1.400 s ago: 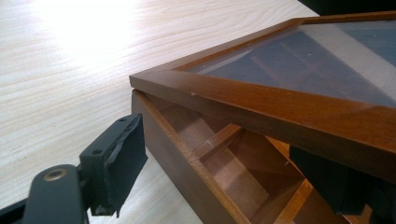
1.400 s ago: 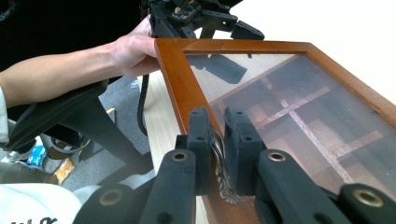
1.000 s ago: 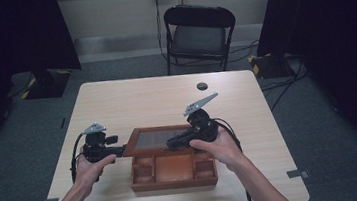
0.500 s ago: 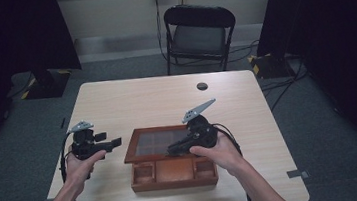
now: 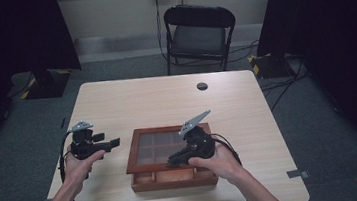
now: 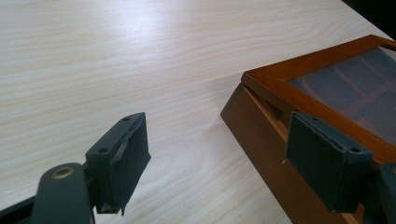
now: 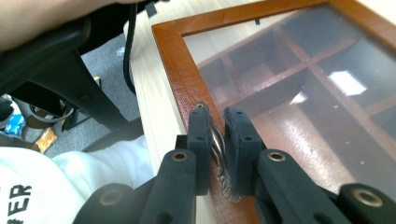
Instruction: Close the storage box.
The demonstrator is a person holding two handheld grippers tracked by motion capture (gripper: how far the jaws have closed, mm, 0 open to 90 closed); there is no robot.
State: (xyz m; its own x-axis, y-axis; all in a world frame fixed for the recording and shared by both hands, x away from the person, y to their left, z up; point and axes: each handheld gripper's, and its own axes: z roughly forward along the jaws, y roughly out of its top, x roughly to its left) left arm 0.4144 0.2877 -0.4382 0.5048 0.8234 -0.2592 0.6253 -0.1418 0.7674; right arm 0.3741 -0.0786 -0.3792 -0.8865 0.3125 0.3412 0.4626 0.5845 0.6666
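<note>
The jaws of the right gripper (image 7: pixel 215 140) are pressing together on a small metal handle (image 7: pixel 218 154) that is sitting on the front edge of the glass lid (image 7: pixel 299 107) of a wooden box (image 5: pixel 171 156). In the high view this lid is standing a little raised at the front, so the compartments (image 5: pixel 172 175) along the near side of the box are showing under it. The box is lying on the near middle of the table (image 5: pixel 141 102), and the right gripper (image 5: pixel 178 157) is resting over its near right part.

The jaws of the left gripper (image 6: pixel 224 163) are standing wide apart and are holding nothing. This left gripper (image 5: pixel 111 145) is hovering just beside the left side of the box; whether one jaw is touching the wood, I cannot say surely. A small dark round object (image 5: pixel 202 86) is lying far back on the table, and a black chair (image 5: pixel 198 33) is standing behind it.
</note>
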